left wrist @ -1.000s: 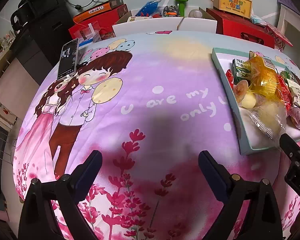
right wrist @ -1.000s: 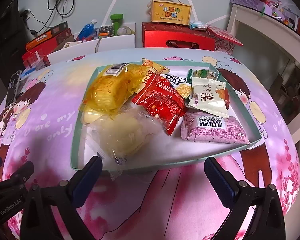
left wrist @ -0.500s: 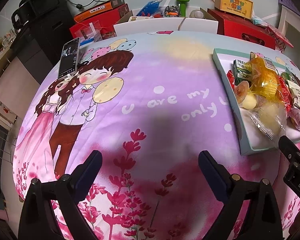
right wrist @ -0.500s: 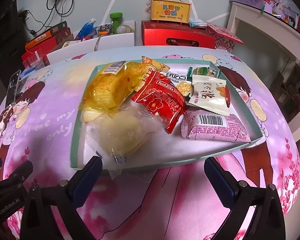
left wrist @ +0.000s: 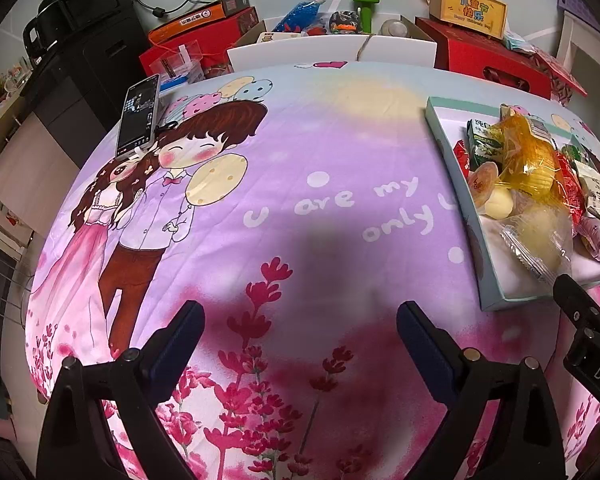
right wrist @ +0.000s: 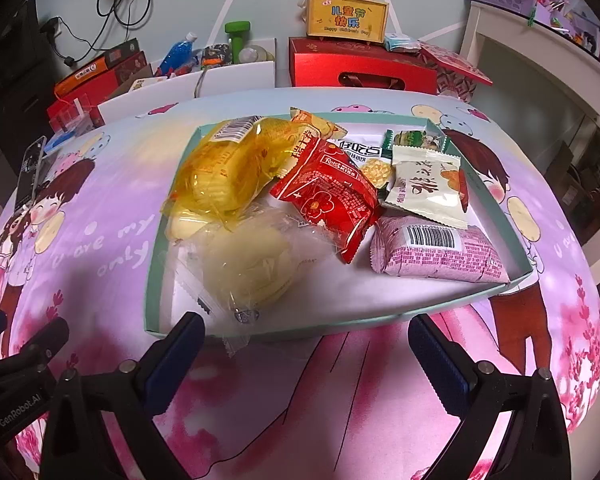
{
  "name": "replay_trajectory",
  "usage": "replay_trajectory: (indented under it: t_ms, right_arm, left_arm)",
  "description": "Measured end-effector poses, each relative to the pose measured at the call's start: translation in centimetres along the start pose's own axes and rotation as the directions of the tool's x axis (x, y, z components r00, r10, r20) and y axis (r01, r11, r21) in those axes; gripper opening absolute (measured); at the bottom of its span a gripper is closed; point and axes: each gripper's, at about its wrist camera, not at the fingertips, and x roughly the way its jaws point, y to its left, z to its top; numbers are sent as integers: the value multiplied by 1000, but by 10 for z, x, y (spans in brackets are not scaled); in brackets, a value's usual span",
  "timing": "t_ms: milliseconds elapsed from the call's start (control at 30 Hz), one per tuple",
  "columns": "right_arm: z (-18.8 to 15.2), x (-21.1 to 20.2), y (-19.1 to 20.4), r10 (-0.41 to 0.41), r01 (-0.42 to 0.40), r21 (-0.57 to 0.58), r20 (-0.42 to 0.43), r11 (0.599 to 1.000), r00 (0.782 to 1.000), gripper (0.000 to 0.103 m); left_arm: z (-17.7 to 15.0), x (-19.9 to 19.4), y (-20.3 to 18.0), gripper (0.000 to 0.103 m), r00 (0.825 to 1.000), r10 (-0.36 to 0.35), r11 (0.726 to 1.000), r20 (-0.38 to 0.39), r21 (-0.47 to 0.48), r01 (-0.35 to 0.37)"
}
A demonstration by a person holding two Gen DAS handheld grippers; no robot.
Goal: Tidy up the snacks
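Note:
A shallow teal-rimmed tray (right wrist: 152, 280) holds several snack packs: a yellow bag (right wrist: 232, 168), a clear pack of pale pastry (right wrist: 248, 268), a red pack (right wrist: 332, 196), a cream pack (right wrist: 428, 188) and a pink pack (right wrist: 436, 256). My right gripper (right wrist: 304, 344) hovers open just in front of the tray's near rim, nothing between its fingers. My left gripper (left wrist: 300, 328) is open over bare cloth, left of the tray (left wrist: 448, 152), and holds nothing. The right gripper's finger (left wrist: 576, 304) shows at the left view's right edge.
The table wears a purple and pink cartoon cloth (left wrist: 260, 200). A phone (left wrist: 138, 120) lies at its far left. Red boxes (right wrist: 360, 68), a yellow gift box (right wrist: 346, 14), a bottle (right wrist: 176, 54) and white cards (left wrist: 328, 50) crowd the far edge.
Both grippers have drifted slightly back; the tray sits a touch farther in the right wrist view. Nothing was taken or let go.

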Motion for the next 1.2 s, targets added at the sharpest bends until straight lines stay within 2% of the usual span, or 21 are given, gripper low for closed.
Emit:
replay_trajectory:
  t_ms: [1200]
  right_arm:
    - [-1,1,-2,15,-15,7,4,1000,1000,103]
  left_arm:
    - [0,0,1,97,1000,-1,1000,-1,-10,1]
